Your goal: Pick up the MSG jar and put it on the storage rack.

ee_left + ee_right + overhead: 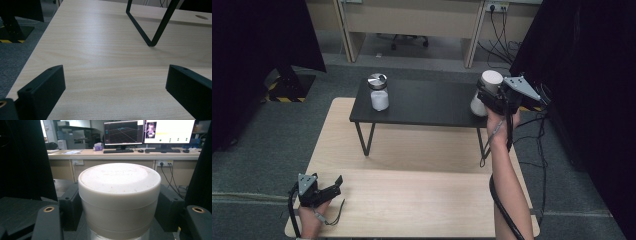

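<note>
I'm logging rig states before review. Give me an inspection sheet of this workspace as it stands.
Surface: light wooden table carrying a small black stand.
Job's things: white-lidded container at the stand's right end; metal-lidded jar of white contents at its left end.
Clutter: nothing seen.
Grippers: right gripper closed on the white-lidded container; left gripper open, low over the table's near left.
Cables: one trails from each gripper; more hang at the wall socket.
Surroundings: black curtains, grey carpet, desk with monitors.
</note>
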A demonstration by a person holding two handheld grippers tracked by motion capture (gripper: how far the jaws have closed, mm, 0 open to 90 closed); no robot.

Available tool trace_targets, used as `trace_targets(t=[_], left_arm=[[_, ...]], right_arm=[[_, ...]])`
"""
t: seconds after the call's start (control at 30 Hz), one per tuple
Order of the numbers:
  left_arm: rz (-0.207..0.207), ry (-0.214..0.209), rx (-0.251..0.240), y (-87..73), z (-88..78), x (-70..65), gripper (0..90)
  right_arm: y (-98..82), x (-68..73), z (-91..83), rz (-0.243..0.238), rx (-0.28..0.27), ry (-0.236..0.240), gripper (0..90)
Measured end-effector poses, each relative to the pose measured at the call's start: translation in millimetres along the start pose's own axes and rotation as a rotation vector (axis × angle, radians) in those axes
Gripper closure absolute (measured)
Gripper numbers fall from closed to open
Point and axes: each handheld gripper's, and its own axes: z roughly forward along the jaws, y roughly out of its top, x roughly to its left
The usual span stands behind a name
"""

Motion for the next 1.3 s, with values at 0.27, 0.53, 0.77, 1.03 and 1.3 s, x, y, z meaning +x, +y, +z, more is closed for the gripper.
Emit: trace_targets(t=[0.27, 0.53, 0.77, 1.03, 1.3], left_arm=[[-0.001, 0.0, -0.004, -0.5, -0.1, 0.1, 1.7], [-0.004, -0.003, -0.001, 0.0, 0.3, 0.8, 1.7], [-0.005, -0.005, -0.004, -0.3, 0.2, 1.3, 1.8], [-0.006, -0.006, -0.006, -0.7, -0.1, 1.6, 1.7], [-0.004, -0.012, -0.001, 0.1, 0.4, 2.2, 1.7]], right_arm=[[-1.5, 2.3, 11.2, 0.017, 0.0, -0.034, 33.7], [-1.7, 4.8, 17.7, 0.01, 0.016, -0.035, 33.7], [2.7, 10.6, 22.3, 0.003, 0.05, -0.056, 33.7], [-0.7, 10.8, 23.7, -0.01, 0.043, -0.054, 33.6], [-2.8, 10.8, 23.1, -0.019, 0.039, -0.052, 33.6]])
